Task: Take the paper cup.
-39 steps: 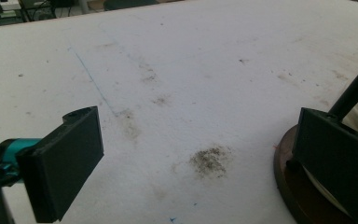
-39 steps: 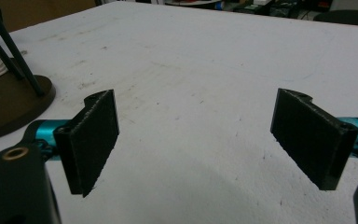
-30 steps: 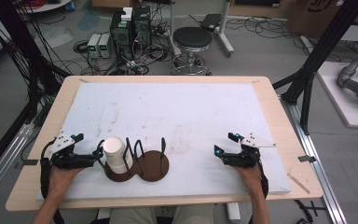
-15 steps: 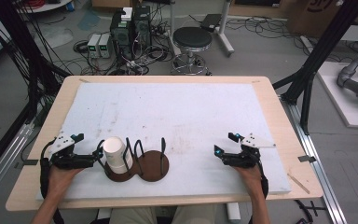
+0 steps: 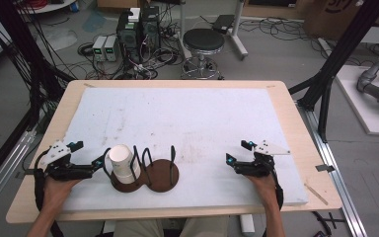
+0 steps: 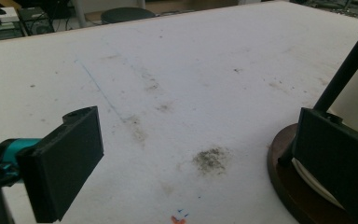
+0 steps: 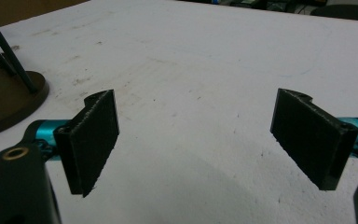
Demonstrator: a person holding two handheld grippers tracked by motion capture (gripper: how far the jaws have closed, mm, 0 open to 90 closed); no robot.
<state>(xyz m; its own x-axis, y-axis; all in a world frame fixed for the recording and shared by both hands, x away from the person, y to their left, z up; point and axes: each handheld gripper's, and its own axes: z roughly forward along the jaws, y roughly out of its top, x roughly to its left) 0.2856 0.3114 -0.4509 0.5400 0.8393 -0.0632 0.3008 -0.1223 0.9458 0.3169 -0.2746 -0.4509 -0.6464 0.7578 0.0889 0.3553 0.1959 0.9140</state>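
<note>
Change since earlier frames: none visible; both grippers, the cup and the holder sit where they sat one second ago and half a second ago.
Left gripper (image 5: 98, 163): lower left of the high view, held by the person's left hand (image 5: 59, 186); jaws spread apart, released, gripping nothing.
Left gripper reach: one jaw tip lies just beside the paper cup (image 5: 123, 162); whether it touches cannot be told from the high view.
Right gripper (image 5: 230, 161): lower right of the high view, held by the right hand (image 5: 265, 185); jaws wide apart, released, nothing between them.
Paper cup: white, upright, seated in the left ring of the cup holder (image 5: 164, 174), lower centre-left of the high view.
Cup holder: dark brown double base with black wire uprights; the right ring is unoccupied.
Table cover (image 5: 192, 123): white sheet, stained in places, over the wooden table (image 5: 296, 118).
Left gripper view adds: one jaw at lower left over bare sheet, the other at the right edge against the holder base (image 6: 284, 172) (a black upright rises behind it); a dark smudge (image 6: 211, 158) lies between the jaws.
Right gripper view adds: both jaw pads face-on over bare sheet (image 7: 191, 93); holder base (image 7: 9, 100) at the far left edge, well apart from the jaws.
High view adds: stool (image 5: 204, 42) and electronics boxes (image 5: 138, 29) on the floor beyond the table.
</note>
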